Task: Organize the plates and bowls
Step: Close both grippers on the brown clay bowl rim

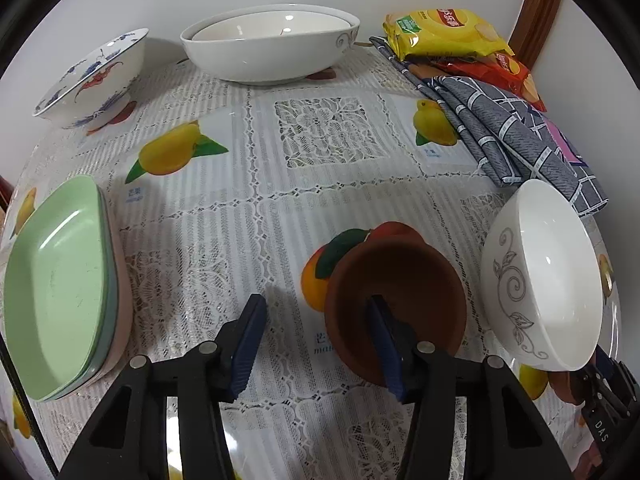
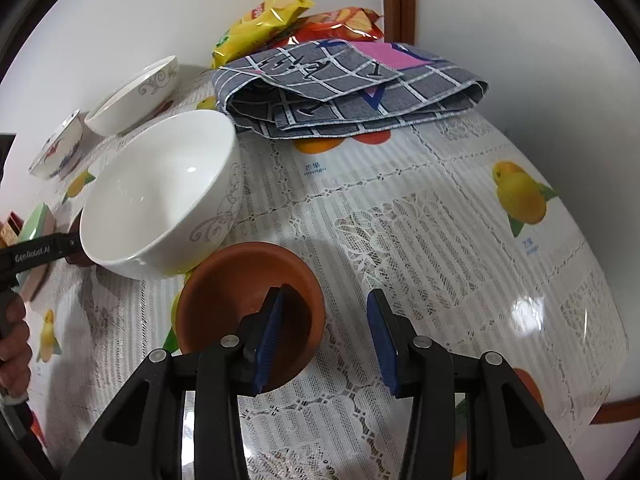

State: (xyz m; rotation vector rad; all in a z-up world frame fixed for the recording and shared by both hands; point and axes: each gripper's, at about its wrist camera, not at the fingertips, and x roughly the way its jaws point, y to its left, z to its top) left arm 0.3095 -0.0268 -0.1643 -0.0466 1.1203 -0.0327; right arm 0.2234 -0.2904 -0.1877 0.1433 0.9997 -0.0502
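A small brown clay bowl (image 1: pixel 400 296) stands on the table in front of my left gripper (image 1: pixel 316 344), which is open, with its right finger over the bowl's near rim. A second brown clay bowl (image 2: pixel 236 284) sits under my open right gripper (image 2: pixel 328 344), whose left finger is inside it. A white bowl with grey scrollwork (image 1: pixel 552 276) stands between them; it also shows in the right wrist view (image 2: pixel 160 192). Stacked green plates (image 1: pixel 60 288) lie at left. Two nested wide white bowls (image 1: pixel 272 48) and a blue-and-red patterned bowl (image 1: pixel 92 80) stand at the back.
A folded grey checked cloth (image 2: pixel 352 88) and yellow (image 1: pixel 440 32) and red (image 1: pixel 516 76) snack bags lie at the back right against the wall. The fruit-print tablecloth (image 1: pixel 320 140) covers the table. The table edge curves away at the right (image 2: pixel 616 344).
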